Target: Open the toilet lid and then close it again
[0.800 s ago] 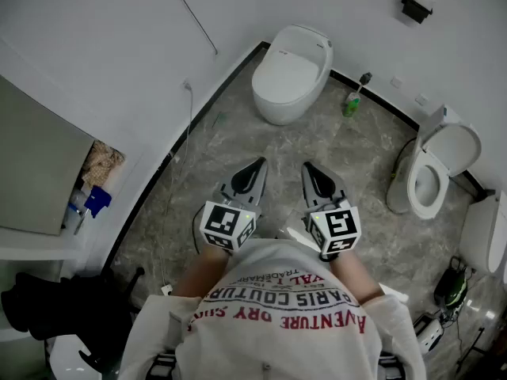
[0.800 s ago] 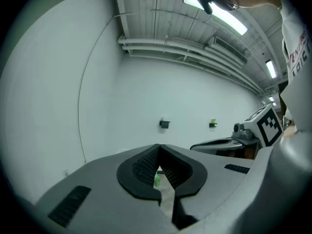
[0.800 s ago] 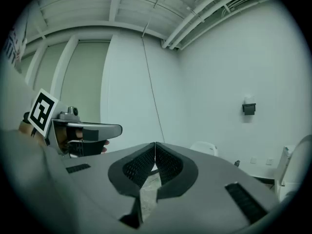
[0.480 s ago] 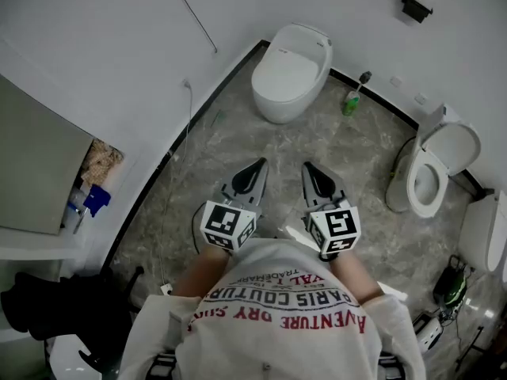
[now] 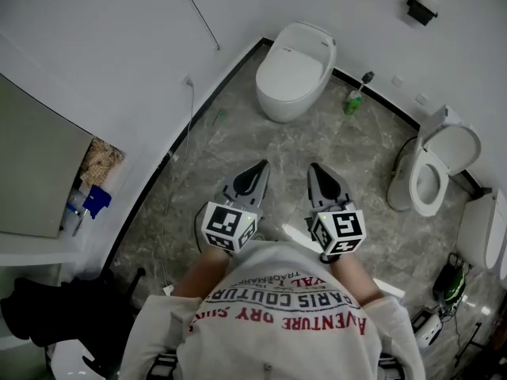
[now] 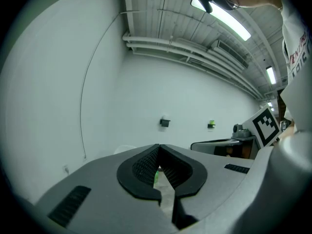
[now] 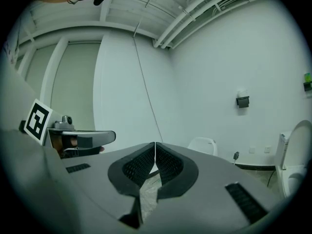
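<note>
A white toilet (image 5: 293, 71) with its lid down stands against the far wall, well ahead of both grippers; in the right gripper view this toilet (image 7: 204, 145) shows small beyond the jaws. My left gripper (image 5: 258, 168) and right gripper (image 5: 316, 169) are held side by side close to the person's chest, pointing toward the toilet. Both are shut with nothing between the jaws. The closed tips of the left gripper (image 6: 158, 148) and the right gripper (image 7: 155, 145) face the white wall, far from any object.
A second toilet (image 5: 433, 177) with its lid raised stands at the right, also visible as a toilet (image 7: 294, 156) at the right edge. A green bottle and brush (image 5: 353, 100) stand between the two toilets. A cabinet (image 5: 38, 172) and dark clutter (image 5: 55, 311) are on the left, gear (image 5: 447, 285) at lower right.
</note>
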Motion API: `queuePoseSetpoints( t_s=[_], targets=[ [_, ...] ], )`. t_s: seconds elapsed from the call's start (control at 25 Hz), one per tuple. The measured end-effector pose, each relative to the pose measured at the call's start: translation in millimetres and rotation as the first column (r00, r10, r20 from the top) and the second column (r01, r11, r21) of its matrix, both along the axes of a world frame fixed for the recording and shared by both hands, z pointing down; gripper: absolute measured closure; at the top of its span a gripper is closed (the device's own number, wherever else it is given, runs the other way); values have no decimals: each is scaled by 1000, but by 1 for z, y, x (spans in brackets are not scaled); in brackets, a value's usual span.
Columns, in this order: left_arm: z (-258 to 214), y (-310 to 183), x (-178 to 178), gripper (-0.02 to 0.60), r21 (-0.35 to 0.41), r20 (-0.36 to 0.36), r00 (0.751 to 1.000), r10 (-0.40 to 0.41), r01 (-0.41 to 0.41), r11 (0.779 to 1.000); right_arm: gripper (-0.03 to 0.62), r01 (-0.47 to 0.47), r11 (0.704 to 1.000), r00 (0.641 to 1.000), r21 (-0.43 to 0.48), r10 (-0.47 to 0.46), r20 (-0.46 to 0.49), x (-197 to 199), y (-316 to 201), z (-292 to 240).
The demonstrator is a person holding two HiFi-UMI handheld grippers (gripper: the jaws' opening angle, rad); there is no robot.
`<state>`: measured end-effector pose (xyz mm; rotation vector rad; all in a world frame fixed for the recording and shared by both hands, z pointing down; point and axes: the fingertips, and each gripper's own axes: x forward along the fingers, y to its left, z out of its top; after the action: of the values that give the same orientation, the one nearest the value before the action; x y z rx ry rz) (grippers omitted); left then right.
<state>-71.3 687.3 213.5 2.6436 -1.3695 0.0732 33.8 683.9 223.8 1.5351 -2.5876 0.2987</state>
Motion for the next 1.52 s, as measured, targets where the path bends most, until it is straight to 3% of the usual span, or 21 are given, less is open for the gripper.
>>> queuePoseSetpoints(
  t_s=[0.32,0.68,1.04,1.28,1.52],
  targets=[
    [13,-18,-76,574,-31,-16,1000,-23,22,999,577,3,1000,1000,-4,-3,-11,-74,-11,8],
    [40,-65,-130,574,-91,-37,991,-129,125,988,577,39,997,999,-61,-41,-32,-109,-61,33],
    [50,-181,-135,574,-118,-16,979,-205,202,972,577,103,990,995,-98,-102,12,-112,-195,48],
    [51,-285,-117,574,-121,4,981,-192,191,974,577,116,986,993,-121,-112,32,-100,-299,55],
    [53,-359,-104,574,-116,16,983,-185,185,976,577,119,984,993,-134,-115,38,-89,-372,65]
  ],
)
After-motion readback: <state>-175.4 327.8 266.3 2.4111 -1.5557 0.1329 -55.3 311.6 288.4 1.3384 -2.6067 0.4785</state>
